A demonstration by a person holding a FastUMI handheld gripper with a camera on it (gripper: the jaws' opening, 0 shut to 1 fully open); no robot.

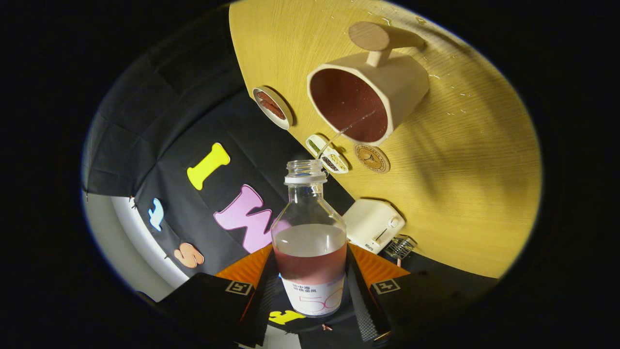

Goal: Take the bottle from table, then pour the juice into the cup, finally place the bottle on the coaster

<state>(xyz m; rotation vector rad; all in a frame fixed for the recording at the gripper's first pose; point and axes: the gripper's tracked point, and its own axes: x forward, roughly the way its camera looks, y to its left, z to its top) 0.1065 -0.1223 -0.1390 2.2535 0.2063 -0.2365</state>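
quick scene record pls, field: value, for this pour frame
stage: pouring, bottle not yet on coaster
gripper: shut on bottle, one finger on each side
bottle: uncapped, tilted toward cup, part full of reddish juice
stream: thin, from bottle mouth into cup
cup: beyond fingers, on table, juice inside, handle on far side
coaster: round, beside cup, bare
table: yellow wood, droplets beyond cup
other: white toaster; small dishes near table edge
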